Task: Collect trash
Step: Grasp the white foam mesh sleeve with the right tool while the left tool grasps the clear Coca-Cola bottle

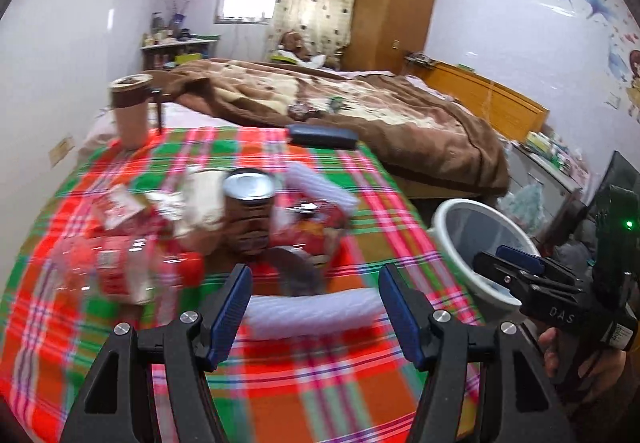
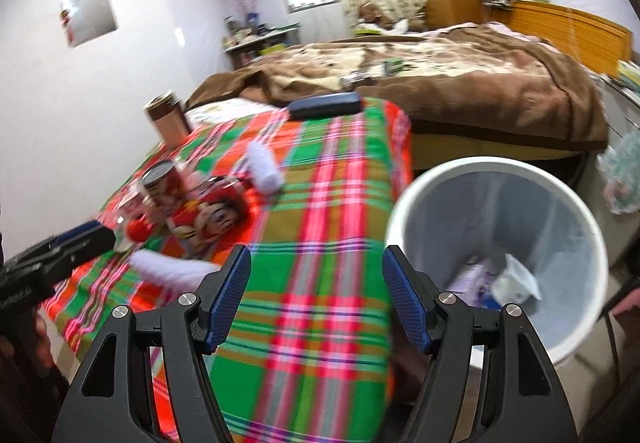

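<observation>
On the plaid-clothed table, both the left gripper and right gripper have jaws spread and empty, a white ribbed foam sleeve lying between the left jaws, beside the round white plastic bin.

Bright window daylight, motion blur (heavy), fisheye-warped dark corners

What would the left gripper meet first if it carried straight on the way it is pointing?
Probably the white roll lying crosswise on the plaid cloth, between the open left gripper's fingers; depth is blurred.

Can among wrappers on table; bin right.
</observation>
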The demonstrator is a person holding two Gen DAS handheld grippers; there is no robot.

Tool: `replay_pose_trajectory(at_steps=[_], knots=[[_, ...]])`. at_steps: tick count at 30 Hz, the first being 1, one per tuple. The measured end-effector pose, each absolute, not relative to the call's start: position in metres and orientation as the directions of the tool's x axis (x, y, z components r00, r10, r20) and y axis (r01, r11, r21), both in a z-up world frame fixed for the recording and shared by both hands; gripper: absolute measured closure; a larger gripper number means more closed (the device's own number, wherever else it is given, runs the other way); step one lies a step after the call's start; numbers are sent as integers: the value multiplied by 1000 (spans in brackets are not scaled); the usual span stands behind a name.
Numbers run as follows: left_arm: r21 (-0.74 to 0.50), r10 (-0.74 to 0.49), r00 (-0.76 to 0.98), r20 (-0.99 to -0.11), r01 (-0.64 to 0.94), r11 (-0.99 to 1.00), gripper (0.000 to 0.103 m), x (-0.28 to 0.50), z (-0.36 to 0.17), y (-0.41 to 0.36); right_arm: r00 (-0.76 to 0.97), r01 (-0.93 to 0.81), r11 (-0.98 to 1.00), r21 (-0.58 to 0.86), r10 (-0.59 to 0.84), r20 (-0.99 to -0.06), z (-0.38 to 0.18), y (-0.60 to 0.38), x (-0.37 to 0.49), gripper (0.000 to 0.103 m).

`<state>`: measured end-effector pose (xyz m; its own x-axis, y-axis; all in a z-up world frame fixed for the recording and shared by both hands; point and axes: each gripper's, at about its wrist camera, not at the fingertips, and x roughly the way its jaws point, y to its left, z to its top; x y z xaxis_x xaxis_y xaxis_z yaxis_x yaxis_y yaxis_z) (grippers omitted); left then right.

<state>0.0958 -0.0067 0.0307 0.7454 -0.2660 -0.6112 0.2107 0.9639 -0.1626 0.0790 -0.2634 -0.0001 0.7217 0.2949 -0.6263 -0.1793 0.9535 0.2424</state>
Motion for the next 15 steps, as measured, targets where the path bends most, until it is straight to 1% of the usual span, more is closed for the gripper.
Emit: replay_pose_trajectory(at_steps=[5, 15], knots=[[-170, -212, 760, -615, 134, 976, 38, 93, 26, 36, 692, -270, 936, 227, 352, -630, -2, -232, 79, 34], [-140, -141, 771, -621, 68, 988, 37, 98, 21, 93, 624, -402, 894, 199, 426, -655, -4, -175, 83, 34]])
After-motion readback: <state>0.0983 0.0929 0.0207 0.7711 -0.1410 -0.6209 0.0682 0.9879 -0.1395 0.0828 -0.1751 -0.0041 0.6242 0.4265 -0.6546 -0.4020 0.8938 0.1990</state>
